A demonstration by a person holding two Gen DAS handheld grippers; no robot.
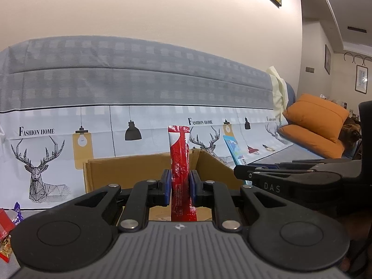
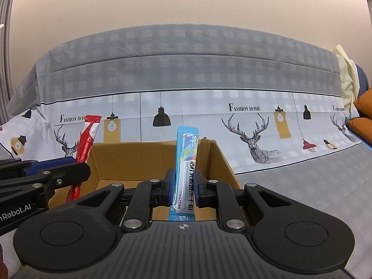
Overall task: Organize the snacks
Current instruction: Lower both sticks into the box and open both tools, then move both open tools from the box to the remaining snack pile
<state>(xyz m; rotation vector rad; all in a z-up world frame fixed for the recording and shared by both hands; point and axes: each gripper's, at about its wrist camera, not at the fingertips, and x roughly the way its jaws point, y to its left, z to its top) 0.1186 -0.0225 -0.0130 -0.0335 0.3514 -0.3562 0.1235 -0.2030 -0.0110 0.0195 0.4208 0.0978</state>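
My left gripper (image 1: 181, 187) is shut on a red stick packet (image 1: 180, 158) and holds it upright over an open cardboard box (image 1: 121, 172). My right gripper (image 2: 184, 187) is shut on a blue stick packet (image 2: 187, 160), upright over the same box (image 2: 130, 160). In the left wrist view the right gripper (image 1: 246, 176) reaches in from the right with the blue packet (image 1: 233, 151). In the right wrist view the left gripper (image 2: 69, 172) reaches in from the left with the red packet (image 2: 87, 139).
Loose snack packets (image 1: 7, 230) lie at the lower left on the surface. A sofa under a grey deer-print cover (image 2: 209, 69) rises behind the box. Orange cushions (image 1: 316, 125) sit at the right. The box stands on the sofa seat.
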